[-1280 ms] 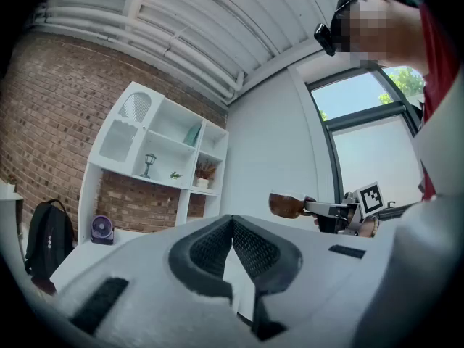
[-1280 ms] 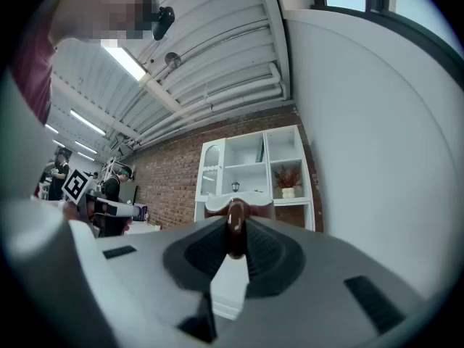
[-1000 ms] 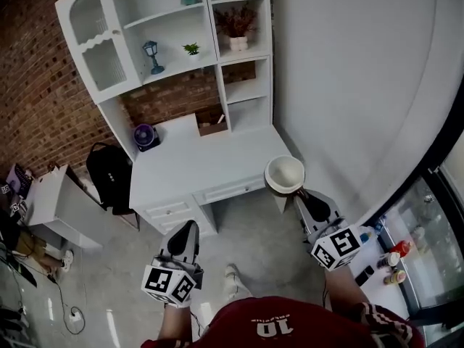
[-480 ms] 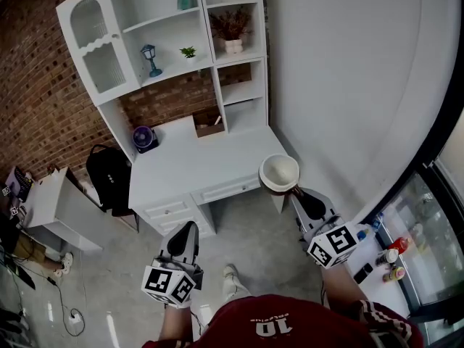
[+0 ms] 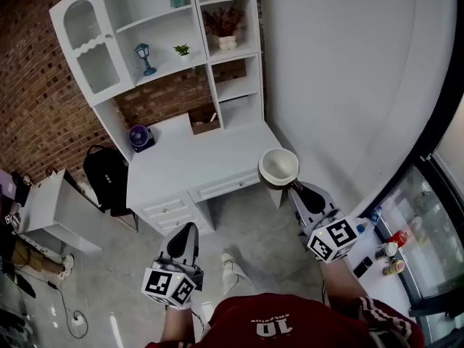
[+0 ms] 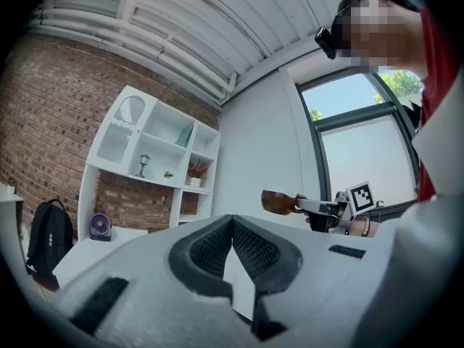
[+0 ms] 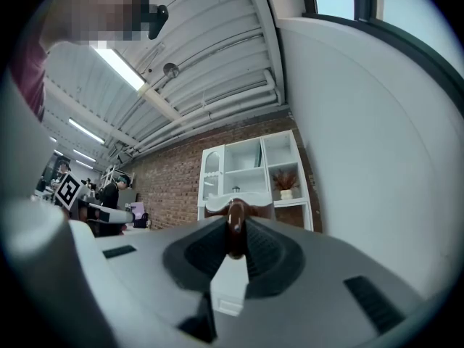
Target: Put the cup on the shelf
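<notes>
Head view: a person in a red shirt (image 5: 239, 317) stands facing a white desk (image 5: 188, 165) and shelf (image 5: 163, 38) set against a brick wall (image 5: 36, 100), a gripper in each hand. Right gripper (image 5: 293, 188) is clenched on the brown handle of the cup (image 5: 279, 167) — the cream-lined bowl sits just beyond the jaw tips, upright, its mouth open to the camera, lined up in this view with the desk's right front corner. Right gripper view shows the handle pinched between both pads, the shelf straight ahead of the tool and well apart from it. Left gripper (image 5: 184, 230) is held lower, off to its partner's left, jaws pressed together on nothing — the left gripper view shows their tips meeting, with the cup away to the tool's right.
</notes>
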A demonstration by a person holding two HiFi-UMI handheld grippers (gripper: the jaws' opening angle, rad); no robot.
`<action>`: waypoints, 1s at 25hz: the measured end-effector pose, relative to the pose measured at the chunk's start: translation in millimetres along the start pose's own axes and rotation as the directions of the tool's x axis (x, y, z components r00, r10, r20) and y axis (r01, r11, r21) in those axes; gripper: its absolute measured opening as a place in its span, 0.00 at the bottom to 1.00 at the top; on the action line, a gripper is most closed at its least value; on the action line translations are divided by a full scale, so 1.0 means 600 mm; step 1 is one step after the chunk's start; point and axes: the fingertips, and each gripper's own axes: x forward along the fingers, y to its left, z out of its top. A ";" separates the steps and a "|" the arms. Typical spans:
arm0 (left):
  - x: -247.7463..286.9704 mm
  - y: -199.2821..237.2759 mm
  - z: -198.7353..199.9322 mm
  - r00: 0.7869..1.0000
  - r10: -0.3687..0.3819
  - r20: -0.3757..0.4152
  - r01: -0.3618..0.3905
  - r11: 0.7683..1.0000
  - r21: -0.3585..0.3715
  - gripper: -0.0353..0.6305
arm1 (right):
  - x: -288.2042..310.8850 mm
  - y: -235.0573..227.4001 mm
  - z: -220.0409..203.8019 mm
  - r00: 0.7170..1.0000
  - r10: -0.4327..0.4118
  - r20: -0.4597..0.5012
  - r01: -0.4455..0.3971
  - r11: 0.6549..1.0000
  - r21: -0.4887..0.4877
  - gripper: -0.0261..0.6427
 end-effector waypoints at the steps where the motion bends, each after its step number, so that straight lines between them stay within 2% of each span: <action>1: 0.005 0.004 0.001 1.000 0.004 0.003 -0.004 1.000 -0.001 0.04 | 0.003 -0.004 -0.002 1.000 -0.002 -0.004 0.002 1.000 0.000 0.11; 15: 0.080 0.056 -0.014 1.000 -0.021 0.002 0.021 1.000 -0.019 0.04 | 0.062 -0.044 -0.016 0.999 -0.036 -0.016 0.035 0.999 -0.004 0.11; 21: 0.135 0.119 -0.022 0.999 -0.033 0.010 0.034 0.999 -0.010 0.04 | 0.129 -0.067 -0.030 0.999 -0.053 -0.014 0.053 0.999 -0.013 0.11; 25: 0.200 0.162 -0.025 0.999 -0.050 0.009 0.050 0.998 -0.045 0.04 | 0.188 -0.103 -0.035 0.997 -0.074 0.000 0.074 0.997 0.002 0.11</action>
